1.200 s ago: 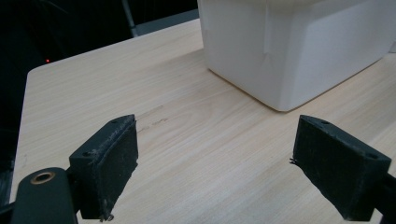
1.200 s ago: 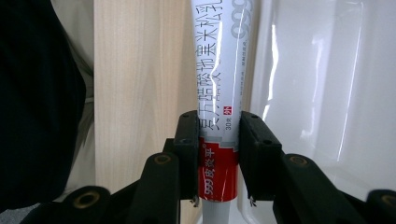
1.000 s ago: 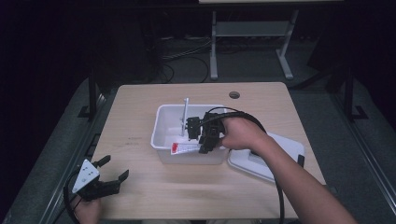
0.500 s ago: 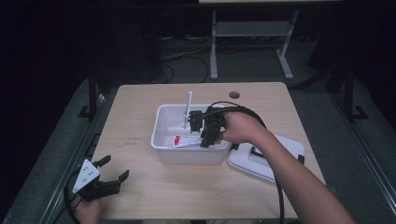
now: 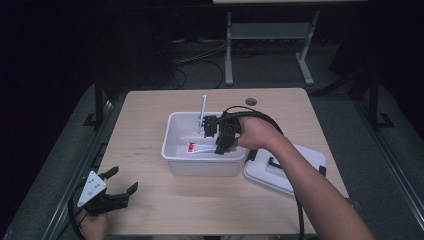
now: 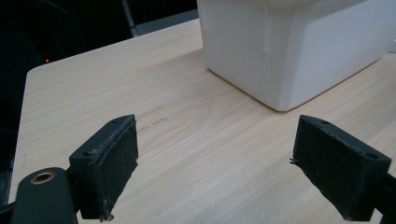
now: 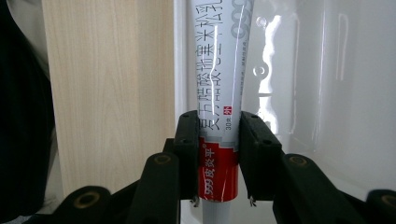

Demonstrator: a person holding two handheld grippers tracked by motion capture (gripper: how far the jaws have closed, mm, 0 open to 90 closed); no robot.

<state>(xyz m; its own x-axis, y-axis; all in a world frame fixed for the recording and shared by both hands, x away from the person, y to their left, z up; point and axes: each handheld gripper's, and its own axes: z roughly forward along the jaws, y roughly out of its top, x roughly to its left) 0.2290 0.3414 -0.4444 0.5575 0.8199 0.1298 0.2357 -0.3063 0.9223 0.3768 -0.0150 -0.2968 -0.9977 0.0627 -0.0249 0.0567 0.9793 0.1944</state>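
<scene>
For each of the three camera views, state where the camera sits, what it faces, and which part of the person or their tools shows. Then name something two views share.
High view: above the person's side, looking forward and down on the table; both forearms and claws show.
Left gripper view: rides the left claw, jaws apart, low over the table, facing the white bin.
Right gripper view: rides the right claw, shut on the ointment tube inside the bin.
Shared: the white bin, in the high view and the left gripper view.

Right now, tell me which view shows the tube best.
The right gripper view: the tube stands close up between the jaws, its print readable. The high view shows it small in the bin. The left gripper view shows the bin's wall.
</scene>
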